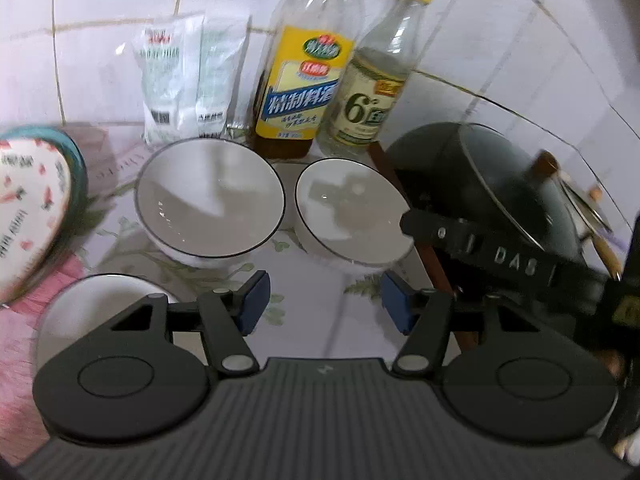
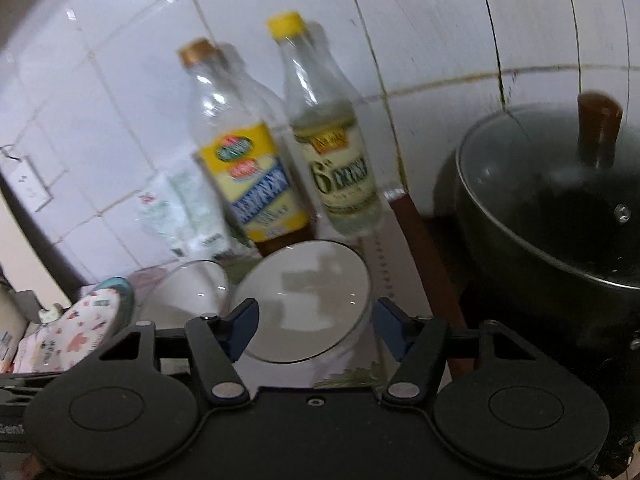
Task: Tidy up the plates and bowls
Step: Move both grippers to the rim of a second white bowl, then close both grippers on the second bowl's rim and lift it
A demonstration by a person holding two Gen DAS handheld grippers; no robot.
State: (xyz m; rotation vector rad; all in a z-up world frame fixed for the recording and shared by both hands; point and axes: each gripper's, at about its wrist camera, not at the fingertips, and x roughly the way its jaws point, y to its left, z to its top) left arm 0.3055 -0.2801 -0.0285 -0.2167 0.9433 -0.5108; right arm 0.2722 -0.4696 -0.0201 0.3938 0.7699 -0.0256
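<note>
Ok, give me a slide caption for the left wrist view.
Open left gripper hovers before two black-rimmed white bowls, with condiment bottles behind them.

Upper centre, left wrist view: clear bottle w/ yellow label (image 1: 298, 80), dark liquid at its base, beside a yellow-capped bottle (image 1: 374, 80) of pale liquid. Left of these, two white sachets (image 1: 188, 80) lean on the tiled wall (image 1: 500, 32). Right: dark lidded pot (image 1: 500, 192) w/ brown knob. Far left: patterned cloth item (image 1: 32, 208). Floral table cover (image 1: 320, 320) below.
</note>
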